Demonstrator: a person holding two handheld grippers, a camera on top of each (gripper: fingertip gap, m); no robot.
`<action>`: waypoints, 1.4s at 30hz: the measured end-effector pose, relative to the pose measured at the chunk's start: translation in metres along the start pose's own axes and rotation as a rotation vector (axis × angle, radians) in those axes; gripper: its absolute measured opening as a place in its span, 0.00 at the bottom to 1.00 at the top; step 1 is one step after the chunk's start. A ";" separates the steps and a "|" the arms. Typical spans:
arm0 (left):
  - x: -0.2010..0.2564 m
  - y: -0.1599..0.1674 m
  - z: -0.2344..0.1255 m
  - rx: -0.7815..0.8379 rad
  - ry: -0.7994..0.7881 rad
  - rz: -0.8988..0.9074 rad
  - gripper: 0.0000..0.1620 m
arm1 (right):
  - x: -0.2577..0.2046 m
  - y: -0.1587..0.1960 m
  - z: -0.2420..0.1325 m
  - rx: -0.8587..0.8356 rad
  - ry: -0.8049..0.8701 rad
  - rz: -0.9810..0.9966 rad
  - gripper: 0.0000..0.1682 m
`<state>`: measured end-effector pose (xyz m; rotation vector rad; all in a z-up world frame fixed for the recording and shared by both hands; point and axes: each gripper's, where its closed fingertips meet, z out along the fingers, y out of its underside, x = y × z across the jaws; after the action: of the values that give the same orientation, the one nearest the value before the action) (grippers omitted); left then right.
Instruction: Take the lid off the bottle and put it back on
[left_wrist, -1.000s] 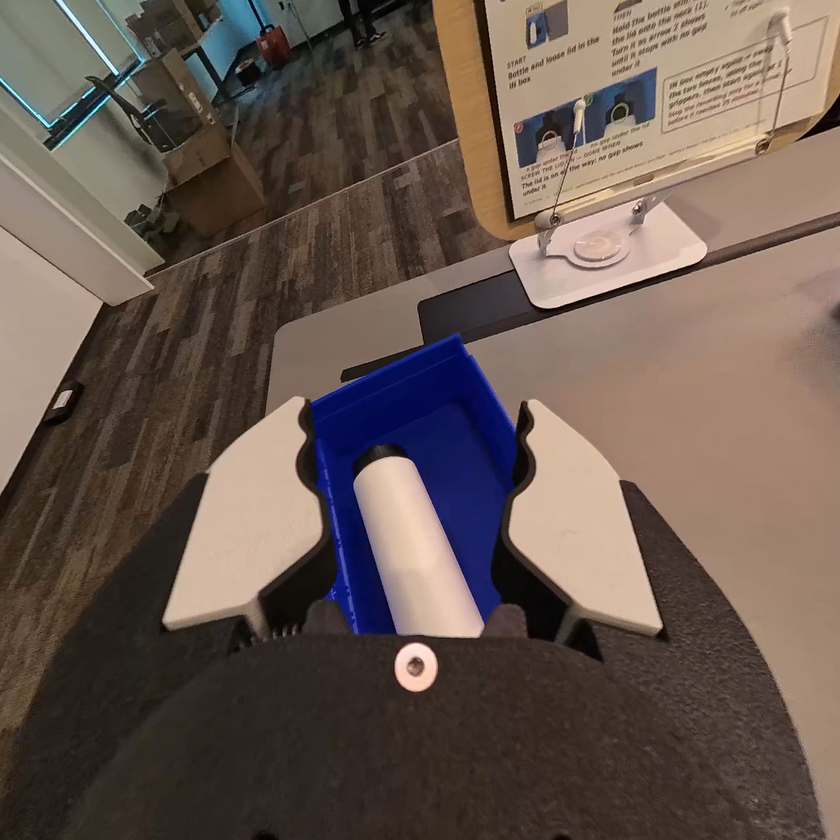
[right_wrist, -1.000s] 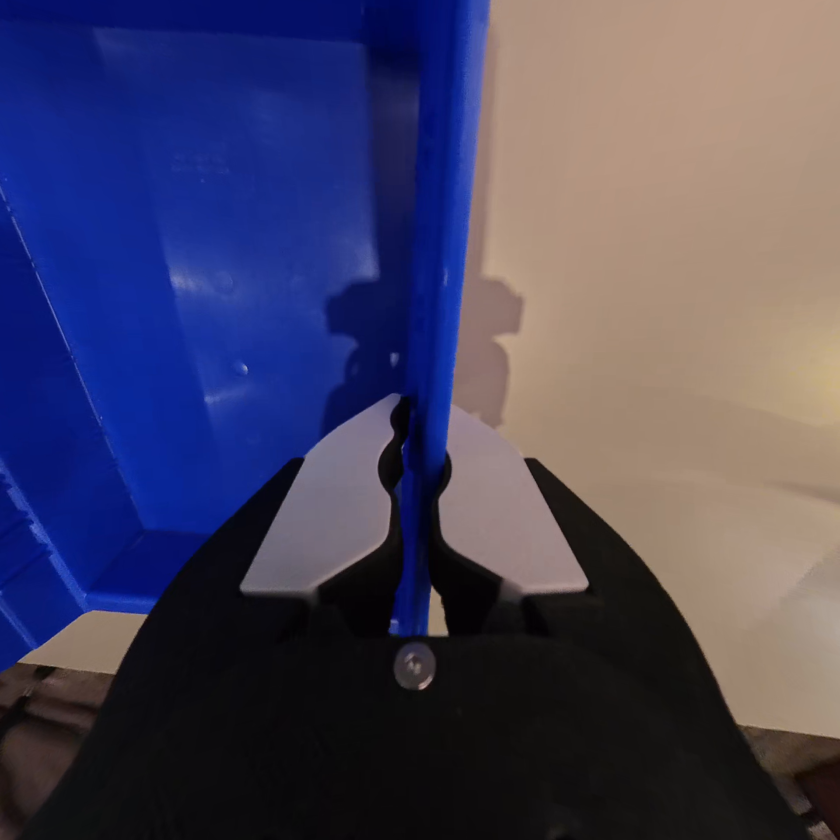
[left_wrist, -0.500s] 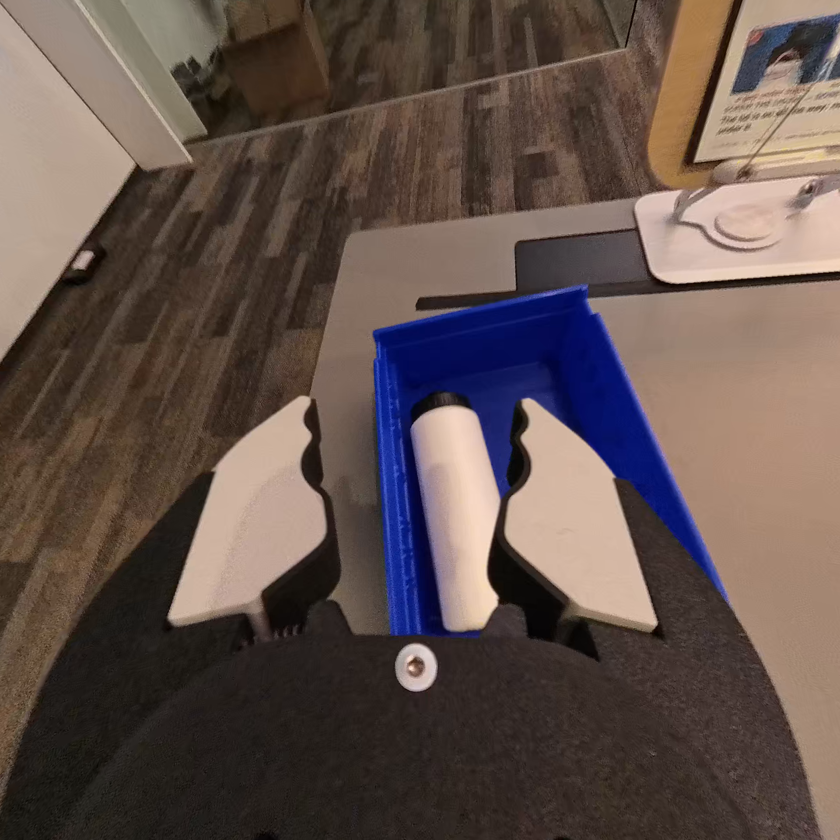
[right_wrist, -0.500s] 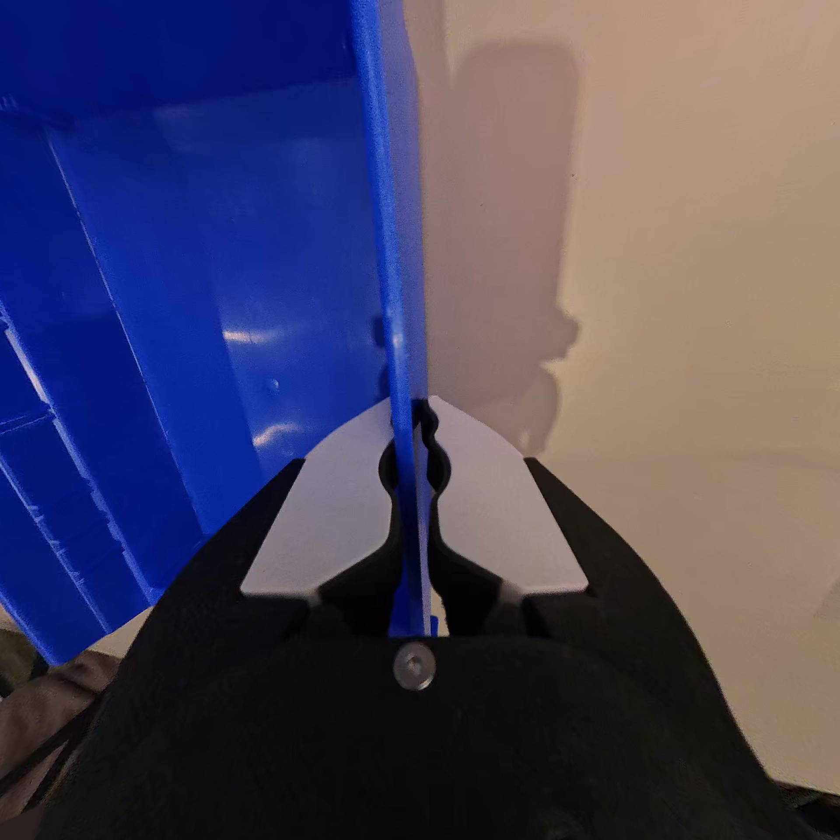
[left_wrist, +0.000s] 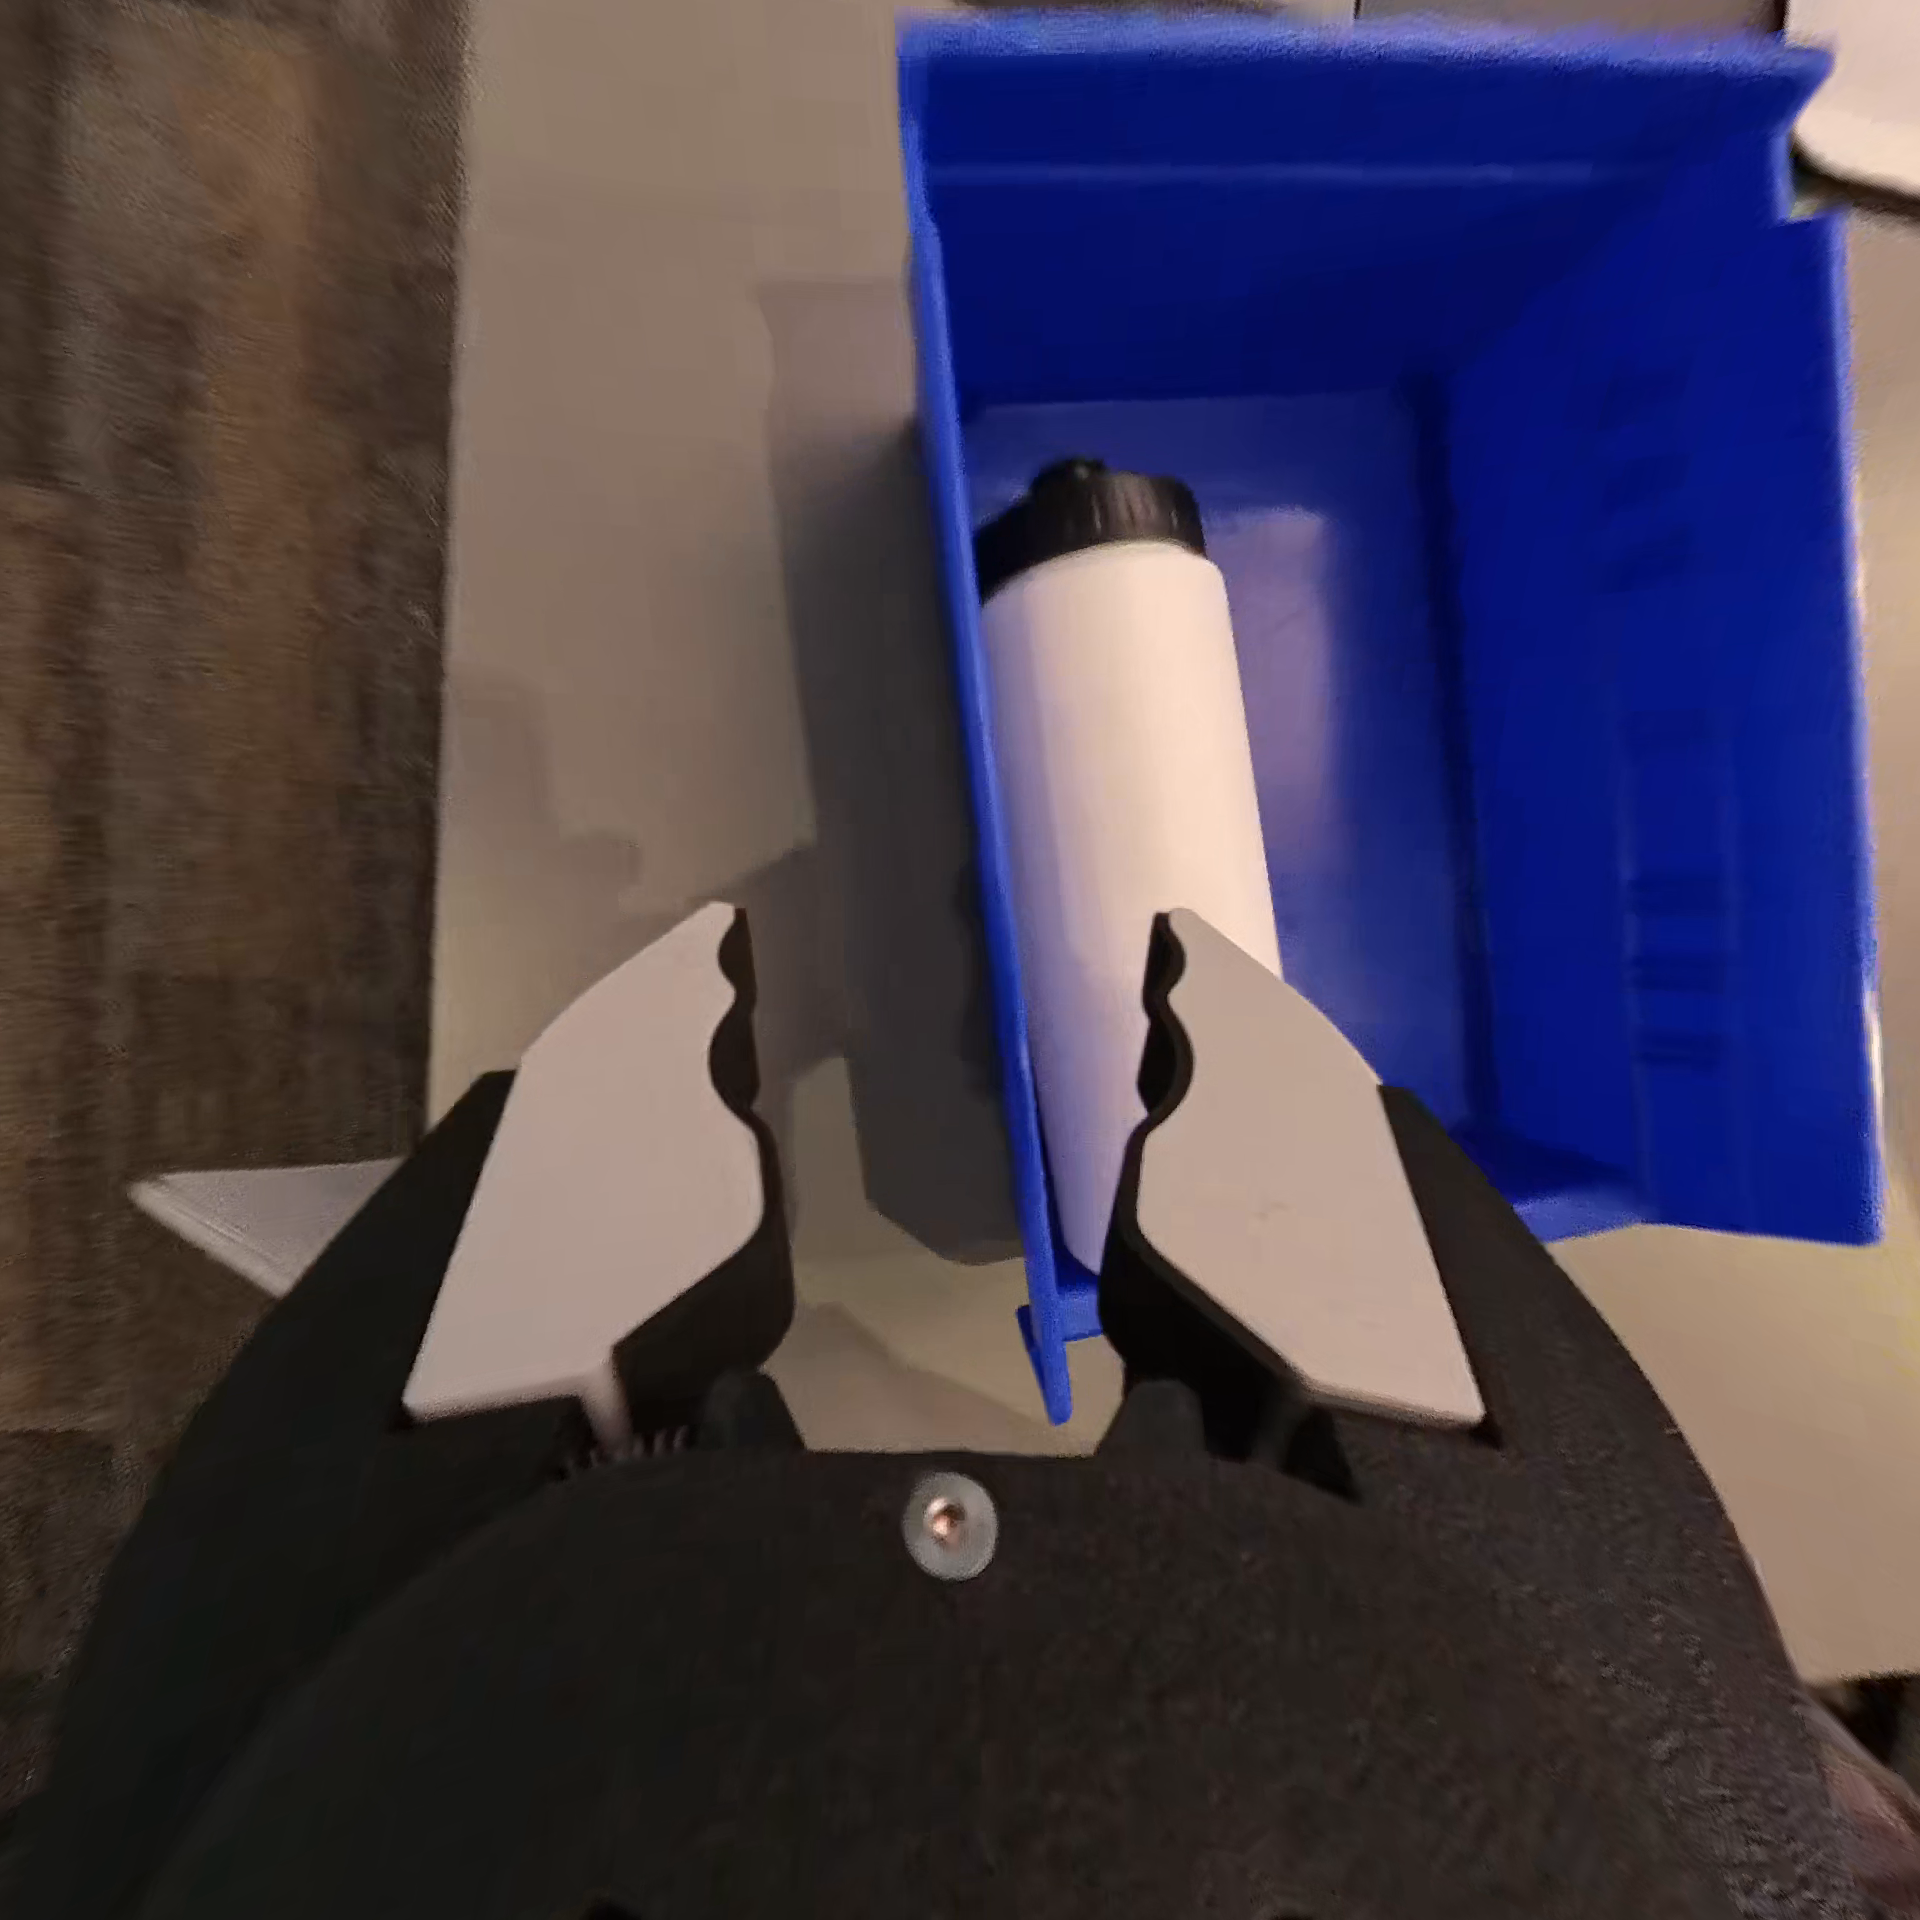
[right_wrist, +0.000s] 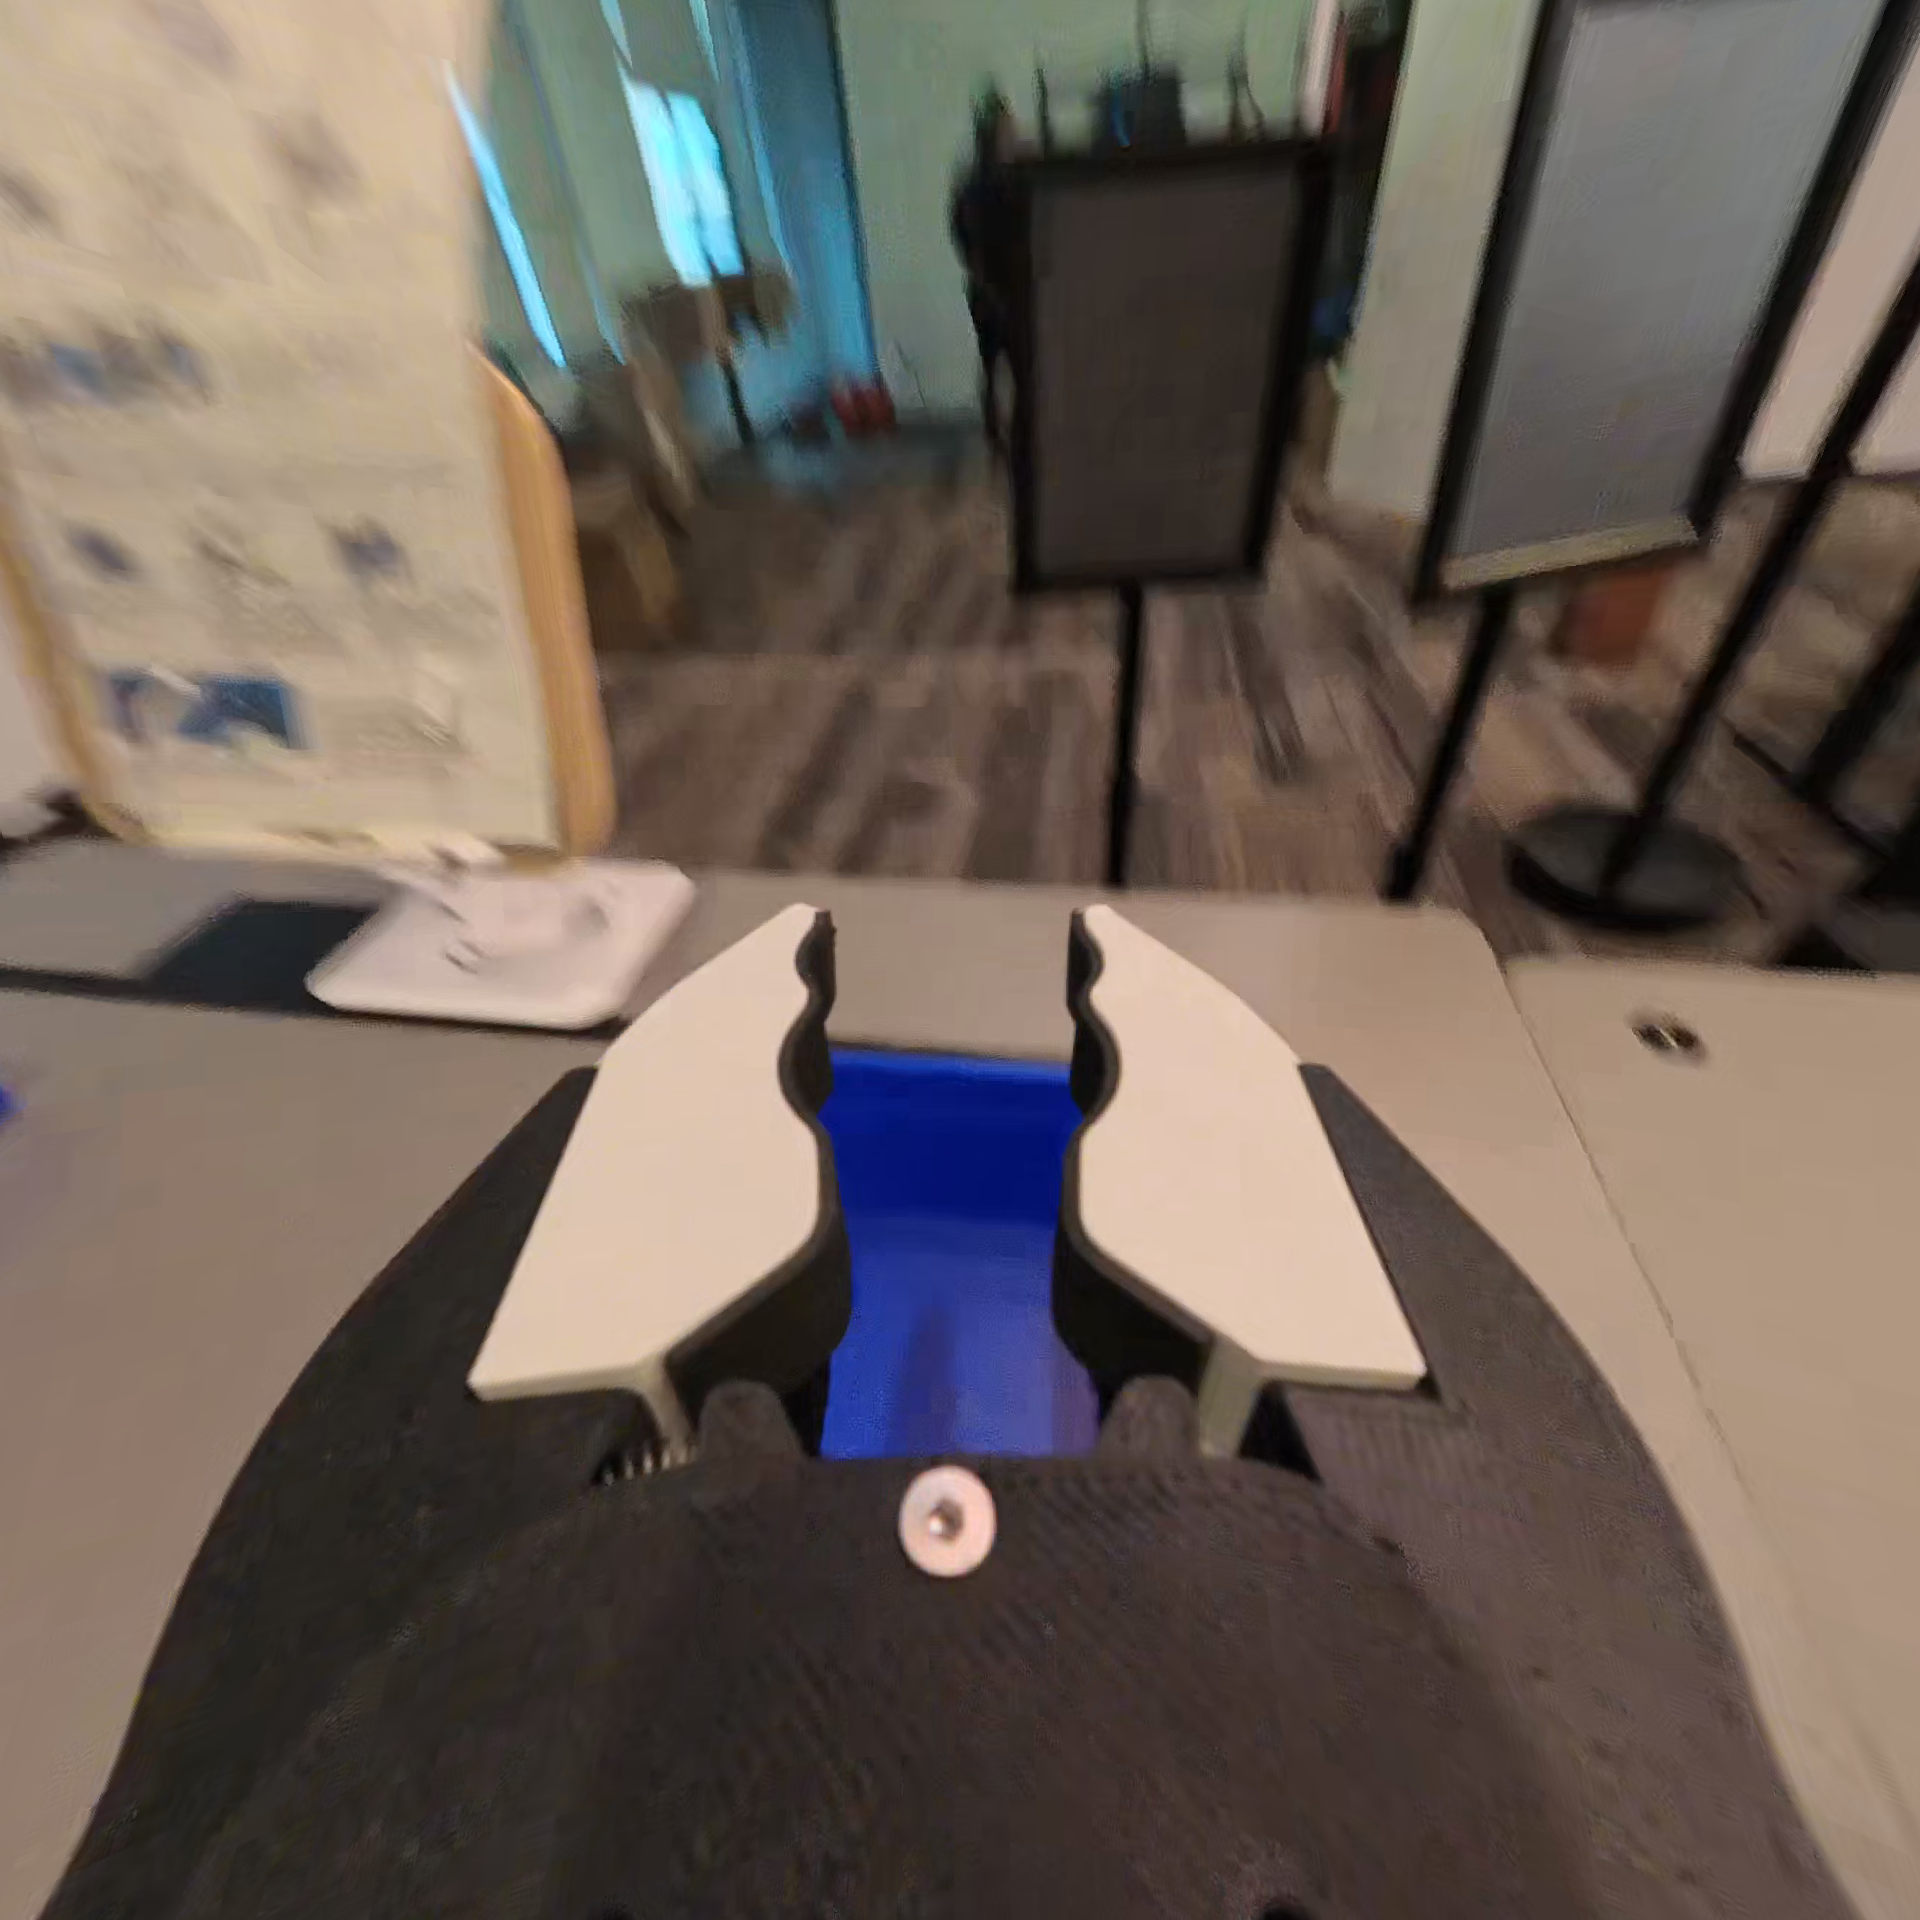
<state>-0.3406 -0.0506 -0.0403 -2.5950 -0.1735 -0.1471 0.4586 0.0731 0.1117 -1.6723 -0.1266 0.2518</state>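
The white bottle (left_wrist: 1127, 769), black lid (left_wrist: 1091, 514) on, lies in a blue bin (left_wrist: 1621, 665) near the tabletop's (left_wrist: 623, 520) left edge; left tongs (left_wrist: 951, 935) spread astride the bin's wall; right tongs (right_wrist: 948, 935) spread, empty.

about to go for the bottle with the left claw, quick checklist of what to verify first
1. Left claw open: ok.
2. Bottle reachable, lying in the blue bin: ok.
3. Black lid on the bottle: ok; tightness cannot tell.
4. Left claw centred on the bottle: not ok, its fingers straddle the bin's left wall.
5. Right claw open and empty: ok.
6. Second blue bin under the right claw empty: cannot tell.
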 end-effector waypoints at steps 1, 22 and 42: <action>0.002 0.006 0.008 -0.052 0.003 0.009 0.45 | -0.018 -0.012 -0.003 0.045 -0.053 0.015 0.26; 0.018 -0.002 0.075 -0.265 -0.162 0.409 0.11 | -0.136 0.041 0.046 -0.135 -0.405 -0.046 0.26; 0.106 -0.005 0.078 -0.292 -0.198 0.320 0.52 | -0.150 0.052 0.047 -0.194 -0.349 -0.203 0.27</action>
<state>-0.2313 0.0037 -0.0898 -2.8830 0.2093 0.2166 0.2985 0.0774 0.0688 -1.7792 -0.5956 0.3854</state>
